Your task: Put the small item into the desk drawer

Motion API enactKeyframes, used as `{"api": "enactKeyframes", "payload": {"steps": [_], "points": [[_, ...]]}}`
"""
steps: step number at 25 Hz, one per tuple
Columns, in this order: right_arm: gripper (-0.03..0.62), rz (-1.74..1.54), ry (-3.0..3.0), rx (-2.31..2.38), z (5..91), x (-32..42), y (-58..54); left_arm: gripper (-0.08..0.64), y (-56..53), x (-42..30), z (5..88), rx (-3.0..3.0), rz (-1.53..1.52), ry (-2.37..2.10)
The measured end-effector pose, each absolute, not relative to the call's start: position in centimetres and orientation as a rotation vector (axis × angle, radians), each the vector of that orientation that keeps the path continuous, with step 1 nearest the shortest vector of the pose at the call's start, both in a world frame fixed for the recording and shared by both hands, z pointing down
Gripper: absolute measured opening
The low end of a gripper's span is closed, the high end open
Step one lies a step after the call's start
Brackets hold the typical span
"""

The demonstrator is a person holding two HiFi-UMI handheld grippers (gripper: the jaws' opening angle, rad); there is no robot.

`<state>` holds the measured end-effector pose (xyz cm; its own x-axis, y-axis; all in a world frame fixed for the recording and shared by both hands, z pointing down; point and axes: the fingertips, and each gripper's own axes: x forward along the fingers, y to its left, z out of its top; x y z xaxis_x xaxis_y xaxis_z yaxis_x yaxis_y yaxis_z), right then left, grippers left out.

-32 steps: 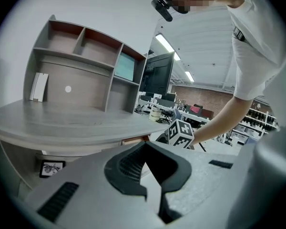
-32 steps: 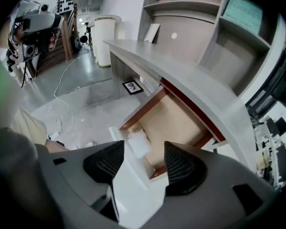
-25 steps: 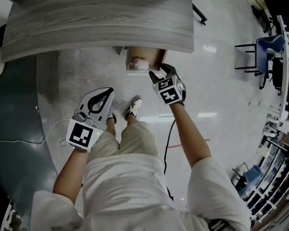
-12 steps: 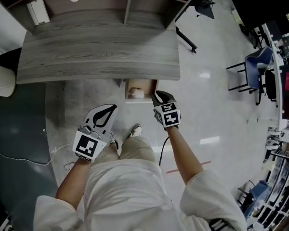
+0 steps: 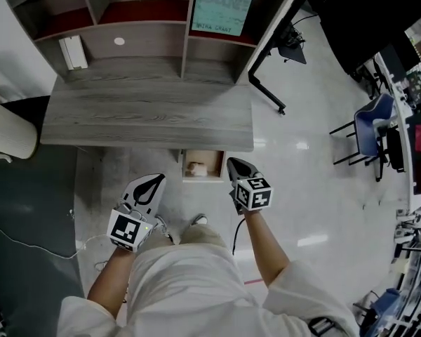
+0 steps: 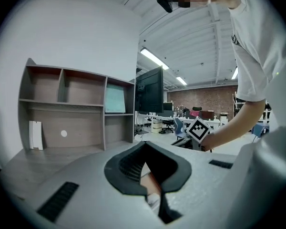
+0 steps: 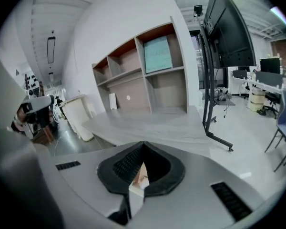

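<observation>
The desk drawer (image 5: 203, 178) stands pulled out under the front edge of the grey wooden desk (image 5: 147, 121). A small white item (image 5: 195, 166) lies inside it. My right gripper (image 5: 233, 163) hangs just right of the drawer. Its jaws have just been closing and now stand shut with nothing between them. My left gripper (image 5: 156, 179) is left of the drawer, also shut and empty. In the left gripper view the left gripper (image 6: 144, 144) faces the desk and shelves. In the right gripper view the right gripper (image 7: 143, 144) looks over the desk top.
A shelf unit (image 5: 137, 27) at the desk's back holds a white box (image 5: 72, 51) and a teal board (image 5: 223, 5). A white chair (image 5: 10, 135) is at the left. A black stand (image 5: 266, 90) and a blue chair (image 5: 372, 128) are at the right. A cable (image 5: 28, 237) lies on the floor.
Both grippers have risen and drawn back from the drawer. The right gripper's jaws, open beside the drawer's right edge a second ago, have closed. The drawer stays pulled out.
</observation>
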<state>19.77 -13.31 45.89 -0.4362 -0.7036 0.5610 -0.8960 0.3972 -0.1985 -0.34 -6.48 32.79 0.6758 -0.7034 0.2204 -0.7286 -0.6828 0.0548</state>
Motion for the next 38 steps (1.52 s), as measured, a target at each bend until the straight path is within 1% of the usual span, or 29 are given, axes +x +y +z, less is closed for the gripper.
{"api": "enactKeyframes", "payload": {"steps": [8,15,19,28,38], "points": [[-0.003,0.645,-2.378,1.499,40.1,24.5,-14.0,0.005,-7.7,1.3,30.1,2.772,0.257,-1.247],[-0.003,0.478,-2.435,1.578,33.9,29.6,-14.9,0.005,-9.1,4.8,26.9,2.827,0.181,-1.278],[-0.003,0.378,-2.485,1.615,29.6,31.3,-14.9,0.005,-9.1,5.7,25.2,2.848,0.152,-1.301],[-0.003,0.09,-2.585,1.596,21.5,30.7,-13.8,0.005,-9.2,3.8,22.2,2.837,0.092,-1.424],[-0.003,-0.121,-2.568,1.658,15.6,29.3,-11.7,0.005,-8.3,-0.7,19.8,2.802,0.003,-1.524]]}}
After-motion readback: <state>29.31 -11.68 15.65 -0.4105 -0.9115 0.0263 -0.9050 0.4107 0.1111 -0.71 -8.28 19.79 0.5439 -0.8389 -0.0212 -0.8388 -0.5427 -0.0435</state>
